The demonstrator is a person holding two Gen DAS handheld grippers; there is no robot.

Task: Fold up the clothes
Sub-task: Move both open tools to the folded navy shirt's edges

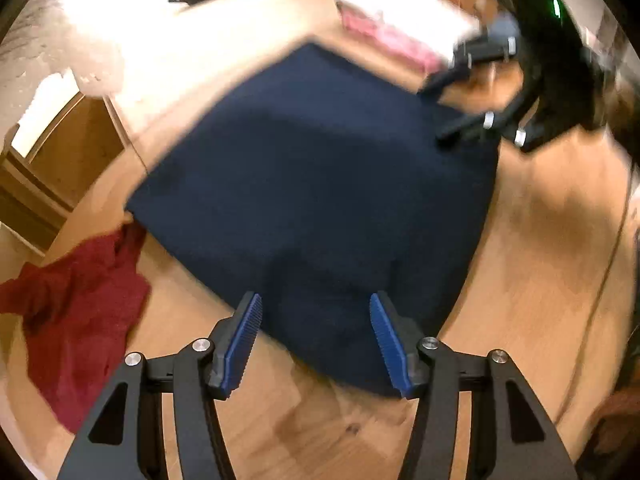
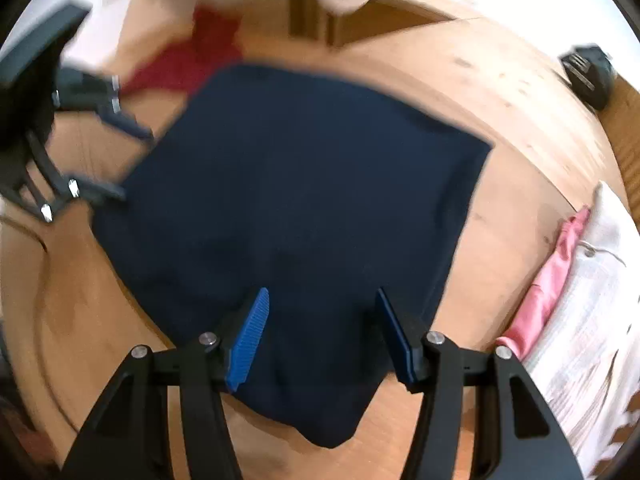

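Blur smeared the left wrist view, so edges were hard to read. My left gripper [image 1: 316, 336] stood with its blue pads spread wide and nothing between them, poised over the near corner of the navy garment [image 1: 320, 184], which lay flat as a rough rectangle on the wooden table [image 1: 540, 280]. A crumpled red garment [image 1: 80, 308] sat just beside its near-left corner, perhaps touching it. Far right, my right gripper [image 1: 460, 104] reached in at the navy cloth's far edge, beside a pink-and-white stack [image 1: 400, 28]. I judged that a pinch there could catch only the top layer, or drag the red cloth along.

From the right wrist view, my right gripper [image 2: 322, 332] was likewise spread and empty, over a rounded navy corner [image 2: 332, 420] near the table's near side. The left gripper [image 2: 120, 160] showed at far left, jaws parted at the cloth's edge. The stack [image 2: 592, 300] lay to the right, apart from the navy cloth. Whether that rectangle was a finished fold or a halfway one, I could not tell. Uneven pulls from my two hands would likely skew or undo it.
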